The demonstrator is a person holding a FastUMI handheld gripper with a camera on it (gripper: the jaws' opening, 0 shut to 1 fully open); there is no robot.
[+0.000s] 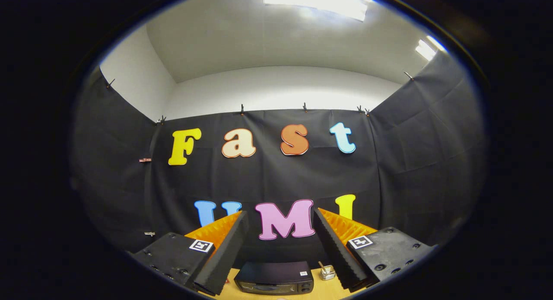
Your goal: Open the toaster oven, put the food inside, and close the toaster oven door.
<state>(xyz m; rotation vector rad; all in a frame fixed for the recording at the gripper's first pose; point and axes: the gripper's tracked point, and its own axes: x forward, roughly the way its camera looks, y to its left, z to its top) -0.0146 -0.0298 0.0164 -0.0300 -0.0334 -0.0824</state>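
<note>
I hold my gripper (281,244) high and level, so I look mostly at the room. The black cloth wall (410,161) closes the booth at the back and on both sides, pinned along its top edge by small clips. Above it there is a white wall (276,90) and a pale ceiling with a bright lamp (317,1) and a second lamp (425,49) toward the right.

Far below, a table (322,291) of light wood shows between my fingers.

My fingers (222,256) stand wide apart, and nothing is between them; they hold nothing.

The oven (275,277) sits on the table, beyond my fingertips and lower than them, in the gap between the two fingers, a little nearer to the left one. It is well apart from the gripper. Its long axis runs left to right, across my line of sight. Its front, with the glass door, faces me, and the door looks closed. The knobs are at the right end of the front.

Just right of the oven stands a small clear holder (327,272) with a stick in it, close to my right finger in the view. I cannot tell what it is.
</note>
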